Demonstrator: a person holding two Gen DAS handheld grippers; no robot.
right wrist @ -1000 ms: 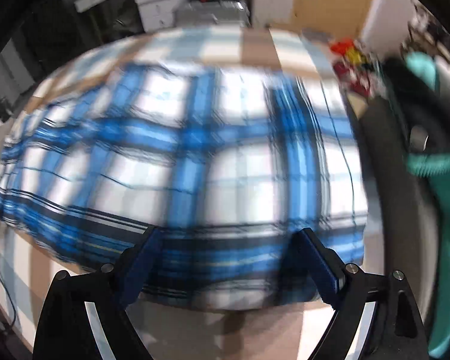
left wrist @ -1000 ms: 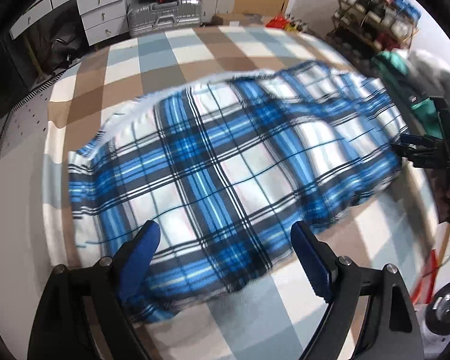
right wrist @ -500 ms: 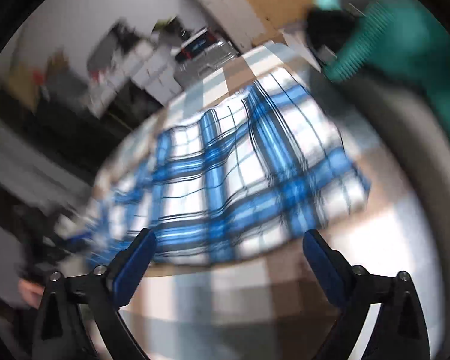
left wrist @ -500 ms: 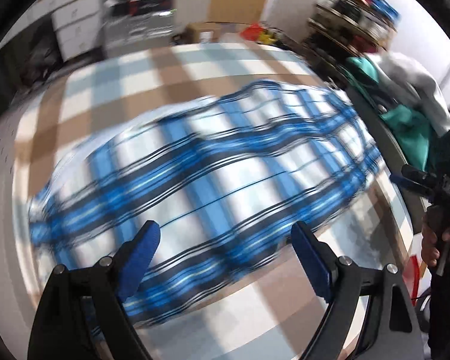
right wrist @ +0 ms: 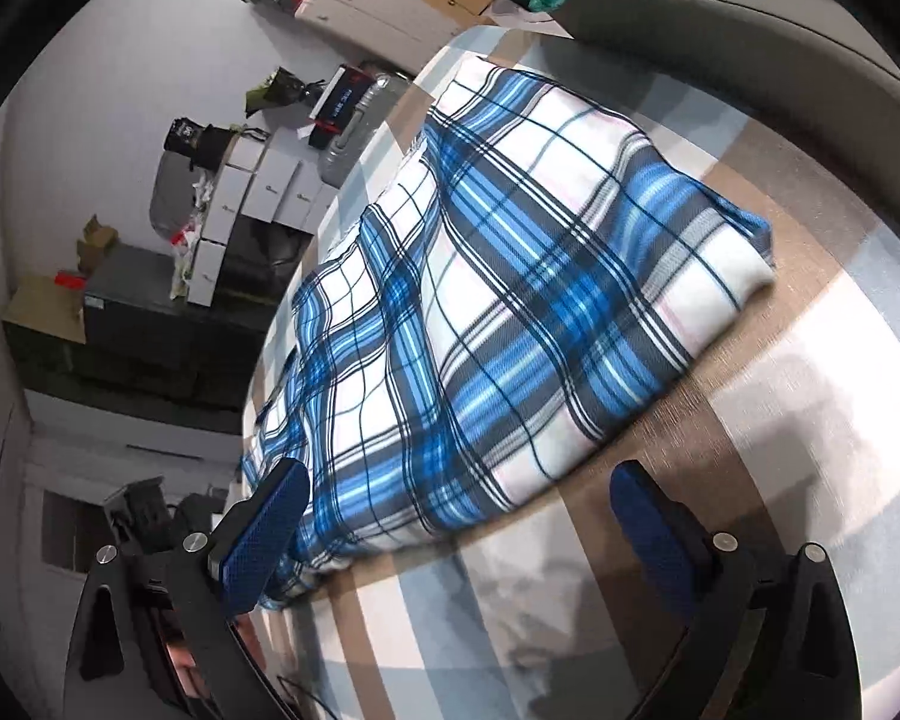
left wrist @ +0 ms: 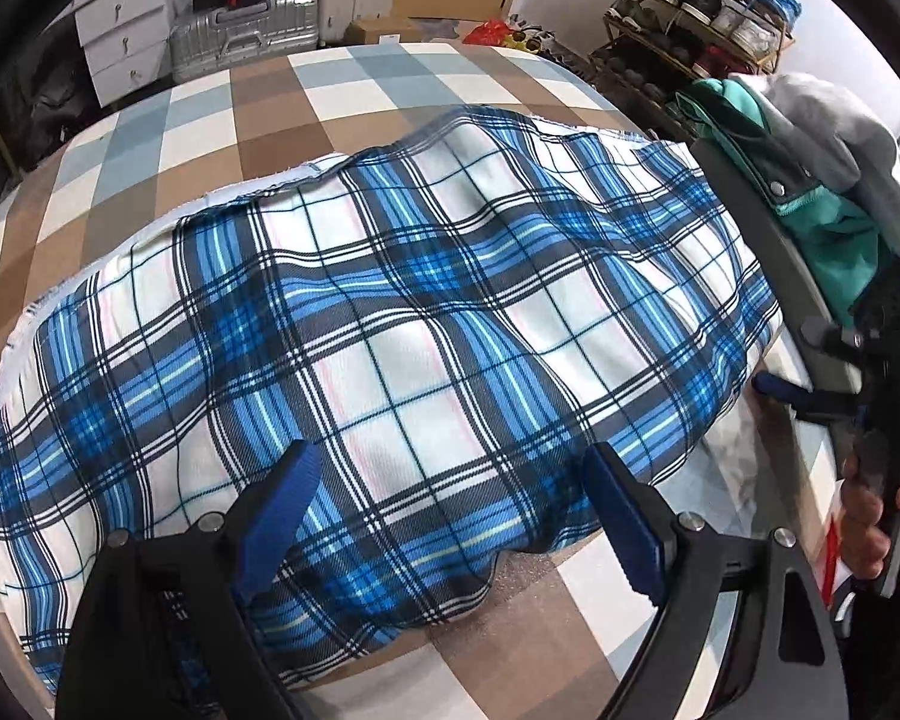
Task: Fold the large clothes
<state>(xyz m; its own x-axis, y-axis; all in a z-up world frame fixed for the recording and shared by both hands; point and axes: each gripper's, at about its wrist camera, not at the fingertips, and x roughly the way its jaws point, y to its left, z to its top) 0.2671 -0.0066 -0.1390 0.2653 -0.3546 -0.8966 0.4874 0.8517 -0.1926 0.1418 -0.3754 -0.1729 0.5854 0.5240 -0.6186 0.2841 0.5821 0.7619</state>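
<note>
A blue and white plaid cloth lies folded into a long band across the checked bed sheet. My left gripper hovers open over the cloth's near edge with nothing pinched between its blue pads. In the left wrist view my right gripper sits just off the cloth's right end, held by a hand. The right wrist view is rolled sideways and shows the plaid cloth stretching away. There my right gripper stands wide open near the folded end, holding nothing.
A pile of teal and grey clothes rests on a dark grey curved edge beside the bed on the right. Behind it stands a shoe rack. Beyond the bed are a silver suitcase and white drawers.
The right gripper has let its jaws widen, rolled over sideways and drawn back from the cloth's end. The left gripper slid rightward along the cloth's near edge. The cloth lies still.
</note>
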